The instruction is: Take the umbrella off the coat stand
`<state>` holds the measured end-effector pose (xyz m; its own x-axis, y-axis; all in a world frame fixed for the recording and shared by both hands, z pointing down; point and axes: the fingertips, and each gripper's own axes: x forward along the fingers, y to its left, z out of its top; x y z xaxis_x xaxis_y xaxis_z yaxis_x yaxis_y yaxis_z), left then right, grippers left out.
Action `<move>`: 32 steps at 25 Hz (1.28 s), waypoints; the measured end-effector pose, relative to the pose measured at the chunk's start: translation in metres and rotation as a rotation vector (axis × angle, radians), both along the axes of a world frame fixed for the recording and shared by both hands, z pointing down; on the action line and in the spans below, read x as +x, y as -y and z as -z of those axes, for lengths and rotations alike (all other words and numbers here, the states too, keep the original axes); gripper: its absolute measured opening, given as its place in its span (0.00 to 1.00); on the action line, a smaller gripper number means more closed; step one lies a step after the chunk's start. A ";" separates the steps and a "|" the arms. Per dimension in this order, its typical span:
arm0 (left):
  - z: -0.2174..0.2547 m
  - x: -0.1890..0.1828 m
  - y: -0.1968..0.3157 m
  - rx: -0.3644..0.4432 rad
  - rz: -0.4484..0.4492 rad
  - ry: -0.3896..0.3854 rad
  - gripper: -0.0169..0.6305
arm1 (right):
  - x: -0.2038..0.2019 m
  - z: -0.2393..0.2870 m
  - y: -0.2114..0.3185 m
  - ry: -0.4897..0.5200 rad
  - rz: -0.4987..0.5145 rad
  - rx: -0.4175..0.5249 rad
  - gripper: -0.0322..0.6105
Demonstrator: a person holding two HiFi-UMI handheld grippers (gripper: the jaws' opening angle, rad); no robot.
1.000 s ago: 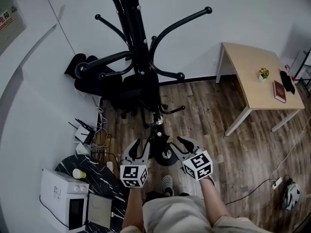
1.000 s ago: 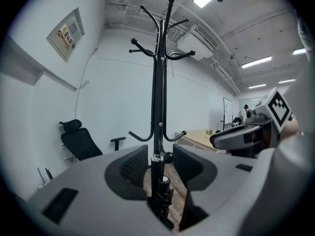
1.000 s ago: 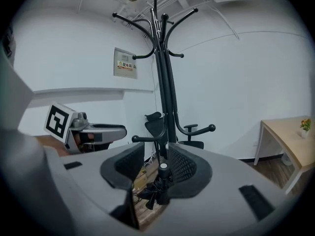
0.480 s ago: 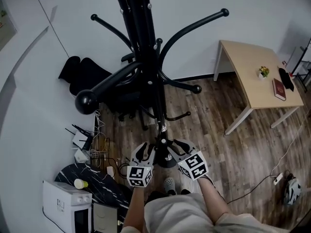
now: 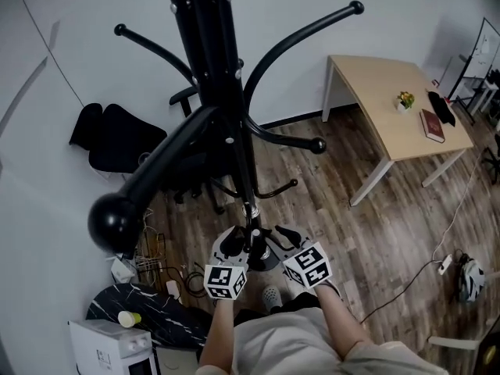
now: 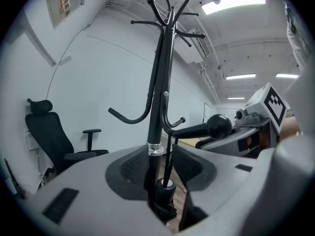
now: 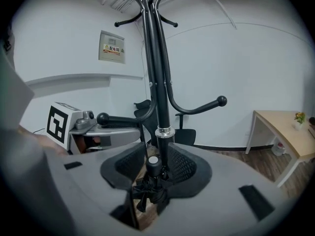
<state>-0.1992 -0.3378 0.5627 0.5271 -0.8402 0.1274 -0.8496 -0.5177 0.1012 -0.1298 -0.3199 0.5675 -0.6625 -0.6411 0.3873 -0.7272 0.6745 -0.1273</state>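
Observation:
A black coat stand (image 5: 234,131) with curved hooks rises in front of me. A folded black umbrella (image 7: 152,181) with a white-topped cap hangs low beside the pole, on a thin cord running up towards a hook (image 6: 167,127). My right gripper (image 7: 153,167) stands open around the umbrella, whose loose fabric lies close to the pads. My left gripper (image 6: 163,173) is open too, with the umbrella cap (image 6: 165,187) in the gap and room on both sides. In the head view the left gripper (image 5: 233,239) and right gripper (image 5: 280,235) flank the pole, and the umbrella is mostly hidden there.
A black office chair (image 5: 117,135) stands by the wall to the left. A wooden table (image 5: 367,76) at the right carries a book (image 5: 430,125) and a small plant (image 5: 405,98). Cables (image 5: 152,248) and a white appliance (image 5: 105,350) lie at the lower left. A long hook arm (image 5: 156,174) juts towards me.
Both grippers have come down and in towards the pole, from in front of it to either side of it. Their jaws look as wide as before. My view has closed in on the stand.

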 end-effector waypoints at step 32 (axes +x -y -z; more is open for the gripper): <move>0.015 0.014 0.011 0.023 -0.157 0.092 0.06 | -0.027 -0.086 -0.015 -0.005 0.078 -0.157 0.29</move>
<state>-0.1847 -0.3484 0.5482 0.6391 -0.7516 0.1629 -0.7632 -0.6461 0.0132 -0.1563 -0.3048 0.6535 -0.7058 -0.5191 0.4820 -0.6740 0.7014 -0.2316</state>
